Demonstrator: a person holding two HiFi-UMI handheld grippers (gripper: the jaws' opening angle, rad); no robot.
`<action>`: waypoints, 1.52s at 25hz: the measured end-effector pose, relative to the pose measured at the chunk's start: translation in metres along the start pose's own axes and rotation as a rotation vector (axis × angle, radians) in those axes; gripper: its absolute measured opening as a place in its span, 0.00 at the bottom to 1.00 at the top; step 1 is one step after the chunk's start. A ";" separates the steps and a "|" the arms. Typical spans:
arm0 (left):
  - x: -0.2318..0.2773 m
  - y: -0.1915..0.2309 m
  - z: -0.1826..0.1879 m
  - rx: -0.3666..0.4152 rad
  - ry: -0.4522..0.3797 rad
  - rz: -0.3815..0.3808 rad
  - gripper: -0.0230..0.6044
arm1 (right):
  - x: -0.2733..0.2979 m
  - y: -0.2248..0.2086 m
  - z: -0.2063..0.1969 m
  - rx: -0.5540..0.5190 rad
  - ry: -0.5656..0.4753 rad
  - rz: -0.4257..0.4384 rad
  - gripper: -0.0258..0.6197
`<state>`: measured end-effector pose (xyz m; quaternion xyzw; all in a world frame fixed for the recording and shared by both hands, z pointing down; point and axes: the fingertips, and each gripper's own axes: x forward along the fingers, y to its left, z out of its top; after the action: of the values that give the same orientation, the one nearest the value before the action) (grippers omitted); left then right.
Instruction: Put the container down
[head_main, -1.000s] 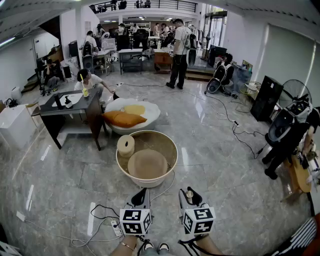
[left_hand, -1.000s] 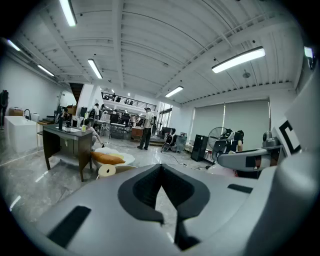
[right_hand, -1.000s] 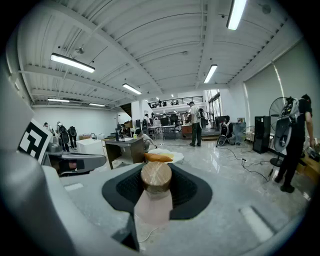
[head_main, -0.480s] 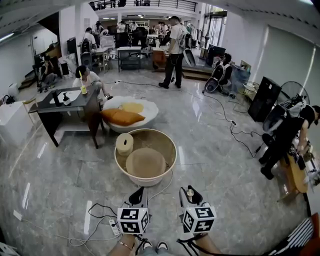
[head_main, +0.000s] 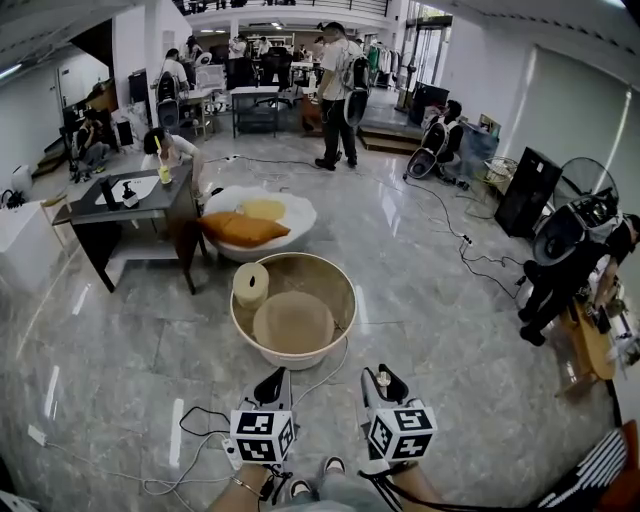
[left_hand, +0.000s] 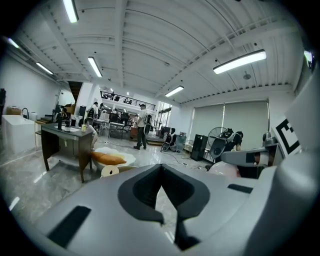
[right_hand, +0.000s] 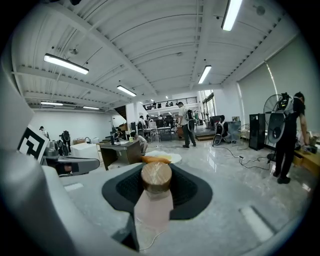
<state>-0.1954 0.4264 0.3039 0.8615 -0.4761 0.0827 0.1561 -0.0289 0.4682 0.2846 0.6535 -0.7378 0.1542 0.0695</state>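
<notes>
My right gripper (head_main: 384, 384) is shut on a small pinkish container (right_hand: 153, 210) with a round brown lid (right_hand: 156, 177), held upright between the black pads (right_hand: 187, 192). In the head view only the lid of the container (head_main: 380, 378) shows above the jaws. My left gripper (head_main: 273, 384) hangs beside it at the same height, jaws together with nothing in them; in the left gripper view the left gripper (left_hand: 161, 172) shows black pads meeting in a V. Both point toward a round beige basin (head_main: 340, 285) on the floor ahead.
The basin holds a flat round beige piece (head_main: 293, 322) and a paper roll (head_main: 251, 285). Behind it lie a white dish-shaped bed with an orange cushion (head_main: 245, 229) and a dark desk (head_main: 130, 205). A power strip and cables (head_main: 229, 452) lie by my feet. A fan (head_main: 565, 232) and people stand at the right.
Both grippers have drifted slightly with the view, the right keeping its hold on the container. The standing person at the back has walked to the left.
</notes>
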 end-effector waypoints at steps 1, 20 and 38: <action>0.002 0.001 0.002 0.002 -0.001 -0.002 0.03 | 0.002 -0.001 0.001 0.000 -0.002 -0.004 0.24; 0.101 0.036 0.040 -0.010 -0.012 0.039 0.03 | 0.107 -0.050 0.029 0.032 0.036 0.013 0.24; 0.226 0.039 0.086 -0.026 -0.015 0.120 0.03 | 0.220 -0.129 0.079 0.014 0.072 0.086 0.24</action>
<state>-0.1082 0.1980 0.2965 0.8299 -0.5290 0.0791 0.1586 0.0764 0.2224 0.2948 0.6155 -0.7613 0.1856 0.0847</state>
